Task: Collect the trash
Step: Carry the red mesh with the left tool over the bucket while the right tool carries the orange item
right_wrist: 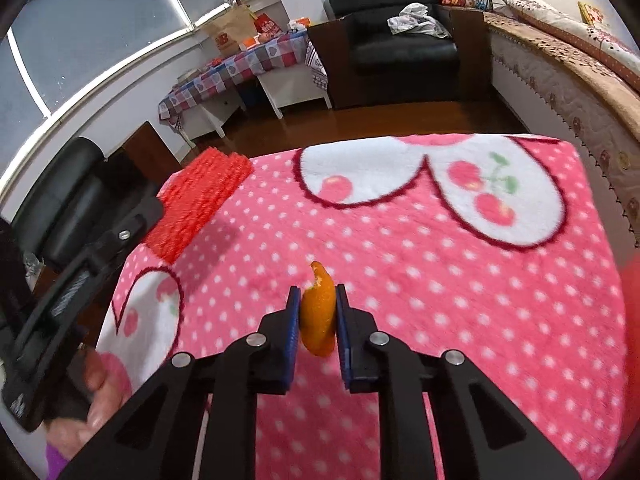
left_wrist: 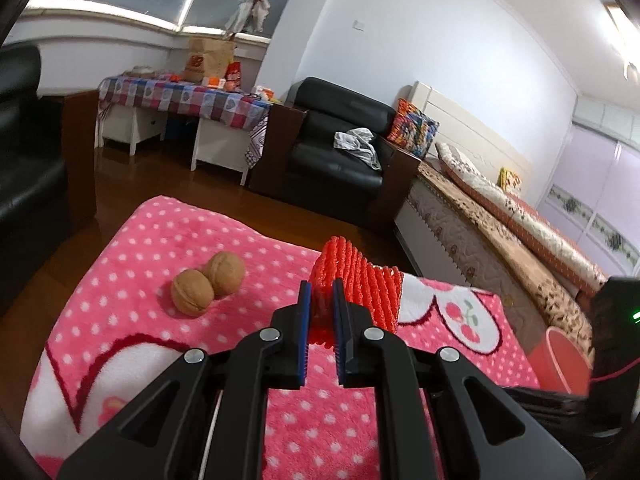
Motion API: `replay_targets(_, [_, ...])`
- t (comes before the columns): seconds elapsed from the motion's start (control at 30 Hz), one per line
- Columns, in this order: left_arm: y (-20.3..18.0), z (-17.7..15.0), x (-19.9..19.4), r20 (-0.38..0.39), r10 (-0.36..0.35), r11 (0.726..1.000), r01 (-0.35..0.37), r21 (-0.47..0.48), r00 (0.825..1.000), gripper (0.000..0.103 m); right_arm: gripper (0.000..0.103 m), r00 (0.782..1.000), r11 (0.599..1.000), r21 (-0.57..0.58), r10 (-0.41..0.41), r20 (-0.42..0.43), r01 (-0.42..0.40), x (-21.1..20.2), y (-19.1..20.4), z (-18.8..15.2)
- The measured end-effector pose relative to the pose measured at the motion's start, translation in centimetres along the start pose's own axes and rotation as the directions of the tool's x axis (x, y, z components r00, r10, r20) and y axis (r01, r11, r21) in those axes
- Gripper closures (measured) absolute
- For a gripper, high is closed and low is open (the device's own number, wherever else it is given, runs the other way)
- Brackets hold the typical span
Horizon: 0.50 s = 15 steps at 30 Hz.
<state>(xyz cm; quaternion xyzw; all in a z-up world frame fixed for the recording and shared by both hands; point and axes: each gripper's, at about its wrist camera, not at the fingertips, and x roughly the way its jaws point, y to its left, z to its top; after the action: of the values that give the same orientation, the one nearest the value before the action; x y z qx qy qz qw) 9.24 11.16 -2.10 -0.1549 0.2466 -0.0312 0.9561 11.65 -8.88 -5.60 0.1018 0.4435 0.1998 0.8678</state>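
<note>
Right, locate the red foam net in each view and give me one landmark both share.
Left wrist: the foam net sits just right of centre, clamped in the left gripper.
Right wrist: the net is at mid-left, above the pink blanket's left edge.
Shared landmark: the black armchair with crumpled cloth.

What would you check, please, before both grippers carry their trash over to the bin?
1. Left gripper shut on the red foam net: ok.
2. Right gripper shut on the orange peel: ok.
3. Foam net lifted off the pink blanket: cannot tell; its lower edge is hidden.
4. Red bin in sight beside the table: ok, but only partly in view.
5. Two walnuts away from both grippers: ok, they lie together on the blanket.
6. Peel secure: cannot tell; its tip sticks out past the pads.
</note>
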Motion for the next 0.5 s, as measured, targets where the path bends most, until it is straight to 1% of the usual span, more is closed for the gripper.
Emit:
replay_targets(0.03, [-0.4, -0.2, 0.0, -0.001, 0.000, 1.000, 0.000, 0.017, 1.000, 0.094, 0.087, 1.000, 1.000, -0.001, 0.000, 0.005, 0.000, -0.7, -0.3, -0.2])
replay_targets(0.1, [-0.7, -0.4, 0.0, -0.006, -0.007, 1.000, 0.008, 0.021, 1.000, 0.094, 0.087, 1.000, 1.000, -0.001, 0.003, 0.015, -0.003, -2.0, -0.8, -0.7])
replay_targets(0.23, [-1.5, -0.8, -0.4, -0.022, -0.005, 1.000, 0.005, -0.006, 1.000, 0.094, 0.087, 0.999, 1.000, -0.007, -0.003, 0.049, 0.004, -4.9, -1.6, -1.2])
replay_targets(0.3, [-2.6, -1.0, -1.1, -0.022, -0.017, 1.000, 0.017, -0.008, 1.000, 0.094, 0.087, 0.998, 1.000, -0.012, -0.010, 0.069, 0.011, -6.3, -2.0, -1.7])
replay_targets(0.4, [-5.1, -1.2, -2.6, -0.013, -0.021, 0.999, 0.022, 0.046, 1.000, 0.094, 0.087, 0.996, 1.000, -0.019, -0.020, 0.092, 0.021, -8.2, -2.7, -2.2])
replay_targets(0.5, [-7.3, -1.4, -3.9, -0.014, -0.050, 0.997, 0.051, 0.064, 0.999, 0.094, 0.087, 0.993, 0.999, -0.025, -0.028, 0.114, 0.031, -9.8, -3.3, -3.0])
